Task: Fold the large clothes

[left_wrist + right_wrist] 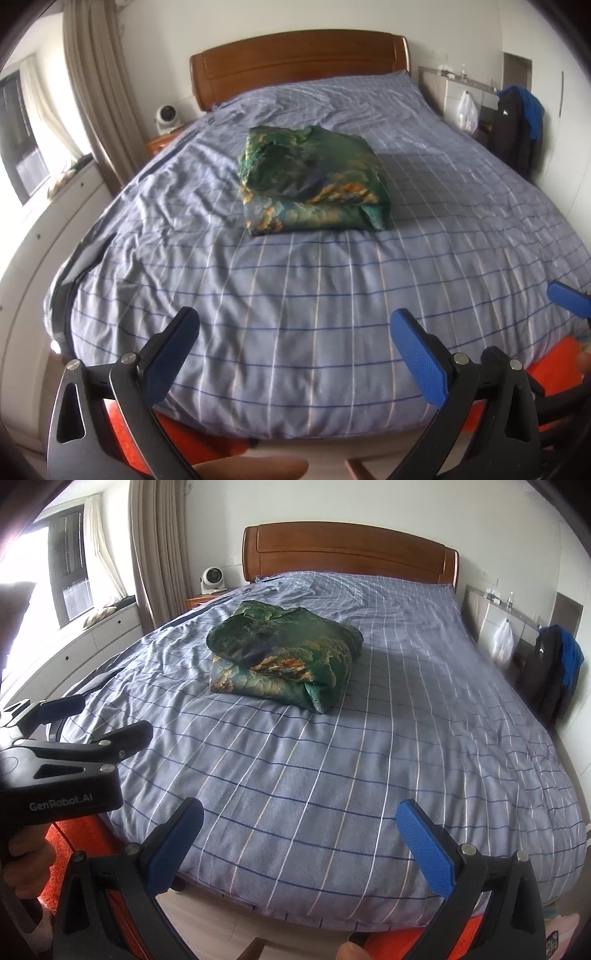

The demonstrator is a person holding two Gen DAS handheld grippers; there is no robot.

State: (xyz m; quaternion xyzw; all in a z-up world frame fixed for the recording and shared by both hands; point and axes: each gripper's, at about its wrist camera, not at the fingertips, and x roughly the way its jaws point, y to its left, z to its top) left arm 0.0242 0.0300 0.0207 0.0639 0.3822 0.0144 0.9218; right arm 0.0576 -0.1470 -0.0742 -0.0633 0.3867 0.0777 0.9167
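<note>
A green cloth with orange and yellow print (310, 181) lies folded in a thick bundle in the middle of the bed; it also shows in the right wrist view (284, 657). My left gripper (295, 325) is open and empty over the foot of the bed, well short of the bundle. My right gripper (299, 816) is open and empty, also at the foot of the bed. The left gripper (114, 716) shows from the side at the left edge of the right wrist view. A blue fingertip (565, 299) of the right gripper shows at the right edge of the left wrist view.
The bed has a blue checked cover (332, 295) and a wooden headboard (299, 62). A nightstand with a white fan (212, 579) stands at the far left. A window seat with drawers (74, 653) runs along the left. Dark clothes hang (554, 664) at the right. An orange rug (81, 834) lies below.
</note>
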